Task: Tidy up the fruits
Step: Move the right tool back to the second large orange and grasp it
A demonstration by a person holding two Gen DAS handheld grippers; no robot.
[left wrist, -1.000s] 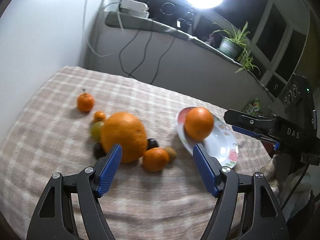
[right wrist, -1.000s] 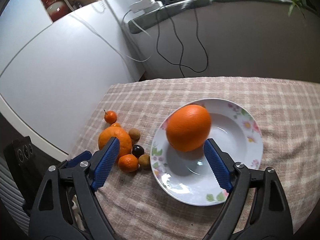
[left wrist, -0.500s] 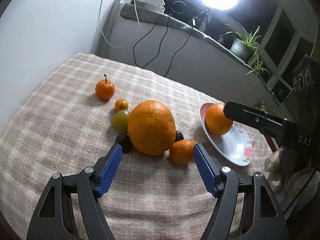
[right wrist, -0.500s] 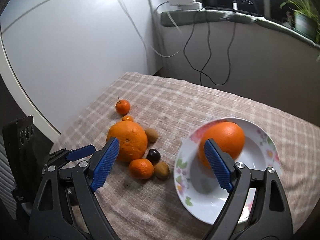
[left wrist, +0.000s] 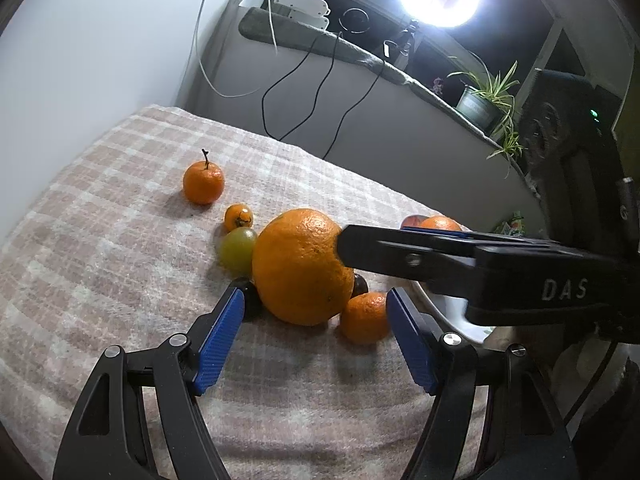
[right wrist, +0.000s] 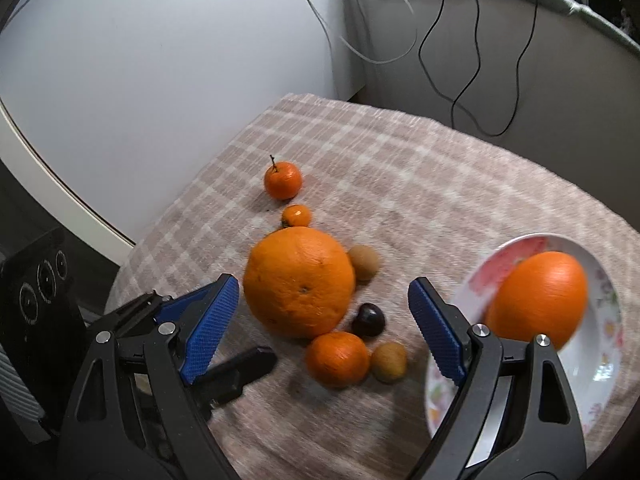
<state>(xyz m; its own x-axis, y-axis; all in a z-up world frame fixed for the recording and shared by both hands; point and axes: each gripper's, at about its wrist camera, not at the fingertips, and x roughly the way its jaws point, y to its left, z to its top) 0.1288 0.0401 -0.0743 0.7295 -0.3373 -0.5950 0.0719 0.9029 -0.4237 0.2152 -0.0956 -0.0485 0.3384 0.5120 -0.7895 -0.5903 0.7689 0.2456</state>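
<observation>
1. Two large oranges: one (right wrist: 299, 281) on the checked cloth (right wrist: 440, 184), one (right wrist: 538, 294) in the plate at 3 o'clock in the right wrist view.
2. Two mandarins: a stemmed one (right wrist: 282, 179) at 12 o'clock of the cloth orange, another (right wrist: 337, 358) at 5 o'clock.
3. One tiny orange fruit (right wrist: 296, 216).
4. Two brown kiwis (right wrist: 365, 263) (right wrist: 389, 361).
5. One green fruit (left wrist: 237, 249), seen only from the left wrist.
6. Two dark fruits (left wrist: 251, 300) (left wrist: 359, 283).
7. One floral plate (right wrist: 608, 344).
8. Two grippers, left (left wrist: 316, 340) and right (right wrist: 324, 326).
</observation>
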